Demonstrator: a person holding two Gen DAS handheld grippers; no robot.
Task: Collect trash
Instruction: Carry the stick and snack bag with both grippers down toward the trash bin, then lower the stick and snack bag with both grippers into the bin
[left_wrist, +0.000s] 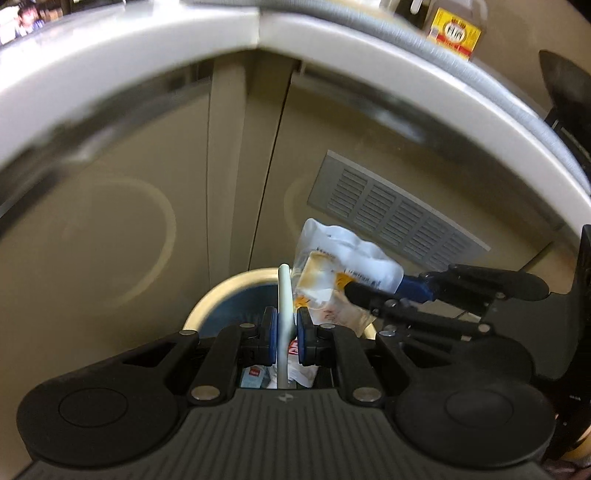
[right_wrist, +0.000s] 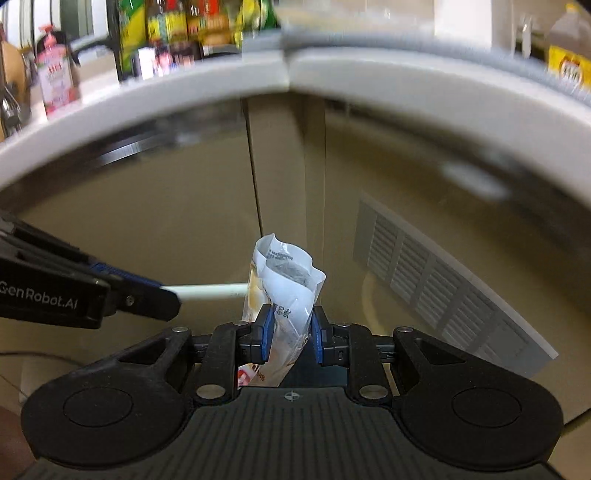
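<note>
The left tool (left_wrist: 286, 330), marked "GenRobot.AI" on its side, is nearly closed on a white stick (left_wrist: 283, 325) above the cream-rimmed bin (left_wrist: 218, 295). Beside it, the right tool (right_wrist: 291, 332) pinches a crumpled white wrapper (right_wrist: 284, 291) whose small print is unreadable. A yellow-labelled bottle (left_wrist: 456, 33) stands on the desk (left_wrist: 147, 48) above.

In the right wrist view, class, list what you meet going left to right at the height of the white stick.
Left gripper → white stick → crumpled wrapper → louvred vent panel.
</note>
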